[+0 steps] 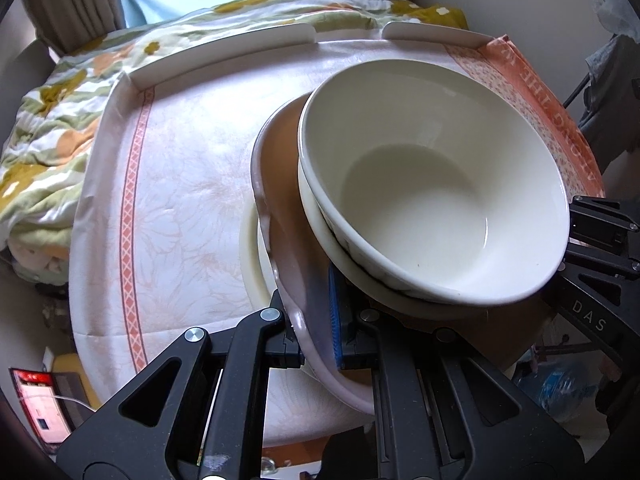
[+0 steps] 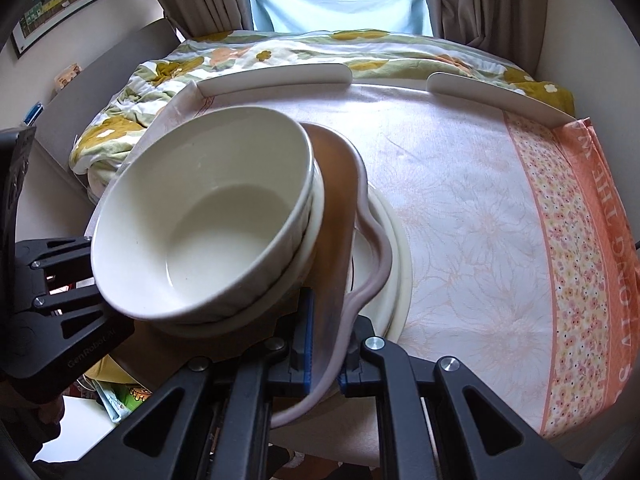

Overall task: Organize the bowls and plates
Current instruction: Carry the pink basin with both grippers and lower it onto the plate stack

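A brown plate with a wavy mauve rim (image 1: pixel 288 184) (image 2: pixel 340 200) carries two nested white bowls (image 1: pixel 432 200) (image 2: pixel 200 220). My left gripper (image 1: pixel 316 332) is shut on the plate's left rim. My right gripper (image 2: pixel 324 344) is shut on its right rim. Both hold the plate just above a cream plate (image 1: pixel 252 260) (image 2: pixel 400 264) that lies on the clothed tray. The lower bowl shows only as a rim under the top one.
The white tray (image 1: pixel 224 40) (image 2: pixel 276 76) has raised walls at the back and is lined with a pink floral cloth (image 1: pixel 180 160) (image 2: pixel 480 200). A flowered quilt (image 1: pixel 52 120) (image 2: pixel 160 76) lies beyond it. The right gripper's body (image 1: pixel 600 240) shows in the left wrist view, and the left gripper's body (image 2: pixel 48 300) in the right wrist view.
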